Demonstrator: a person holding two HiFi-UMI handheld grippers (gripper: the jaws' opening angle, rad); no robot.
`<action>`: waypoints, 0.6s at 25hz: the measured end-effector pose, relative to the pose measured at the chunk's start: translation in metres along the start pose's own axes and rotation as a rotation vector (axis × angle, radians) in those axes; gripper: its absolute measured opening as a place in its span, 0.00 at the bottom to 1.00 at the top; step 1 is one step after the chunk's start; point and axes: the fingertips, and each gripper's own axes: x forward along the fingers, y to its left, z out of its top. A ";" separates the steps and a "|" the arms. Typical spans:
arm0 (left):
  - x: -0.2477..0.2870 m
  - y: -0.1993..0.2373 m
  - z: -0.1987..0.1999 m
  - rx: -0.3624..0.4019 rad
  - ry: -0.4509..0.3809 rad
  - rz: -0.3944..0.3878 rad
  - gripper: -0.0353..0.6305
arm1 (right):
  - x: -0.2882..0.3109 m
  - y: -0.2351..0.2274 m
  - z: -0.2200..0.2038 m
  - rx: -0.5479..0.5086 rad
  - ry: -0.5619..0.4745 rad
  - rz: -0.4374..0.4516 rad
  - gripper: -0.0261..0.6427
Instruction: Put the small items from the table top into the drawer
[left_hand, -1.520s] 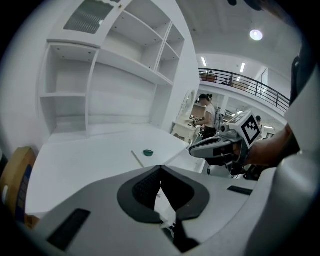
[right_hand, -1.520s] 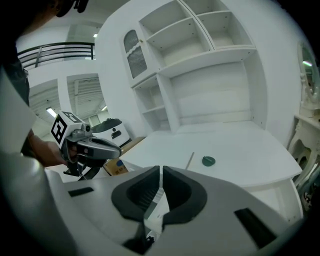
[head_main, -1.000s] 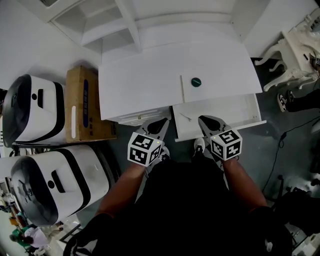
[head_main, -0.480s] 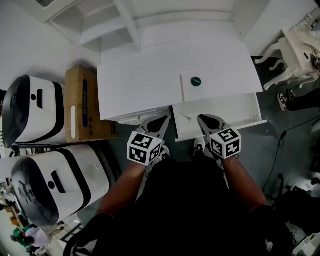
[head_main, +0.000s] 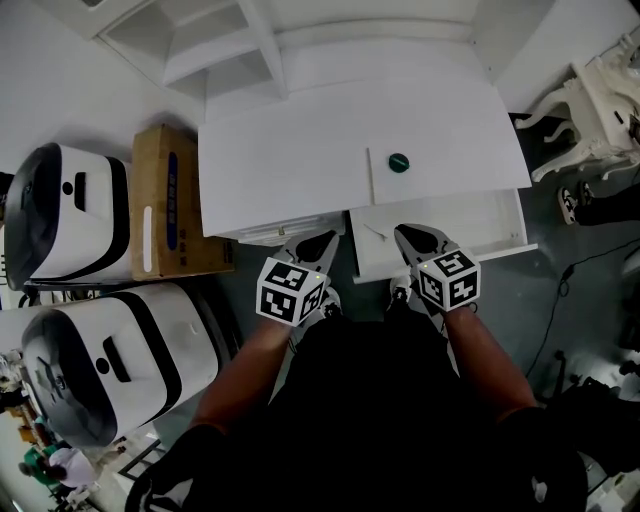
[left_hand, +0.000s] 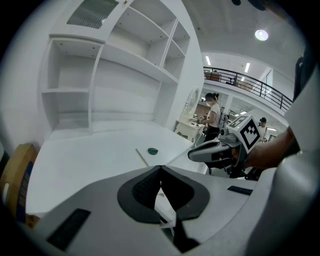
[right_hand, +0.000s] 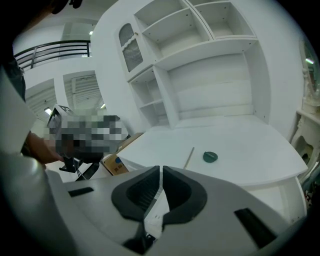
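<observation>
Green disc (head_main: 399, 162) on white desk top (head_main: 280, 160), 11 o'clock of open drawer (head_main: 470, 222). Left gripper (head_main: 325, 240), right gripper (head_main: 405, 236): jaws closed, empty. Cardboard box (head_main: 165, 205) print unreadable. Balcony railing (left_hand: 245, 80) in gripper views only.

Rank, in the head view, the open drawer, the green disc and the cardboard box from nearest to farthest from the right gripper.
1. The open drawer: right at the tips of the right gripper.
2. The green disc: on the table top, beyond the drawer.
3. The cardboard box: far to the left, beside the table.
</observation>
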 end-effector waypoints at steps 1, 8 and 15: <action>0.001 0.001 -0.005 -0.005 0.024 -0.001 0.07 | 0.004 -0.001 -0.001 0.001 0.007 0.001 0.09; -0.005 0.013 -0.022 -0.040 0.058 0.030 0.07 | 0.039 -0.015 -0.008 0.067 0.047 0.004 0.09; -0.020 0.029 -0.027 -0.081 0.032 0.083 0.07 | 0.077 -0.034 -0.004 0.055 0.083 -0.040 0.09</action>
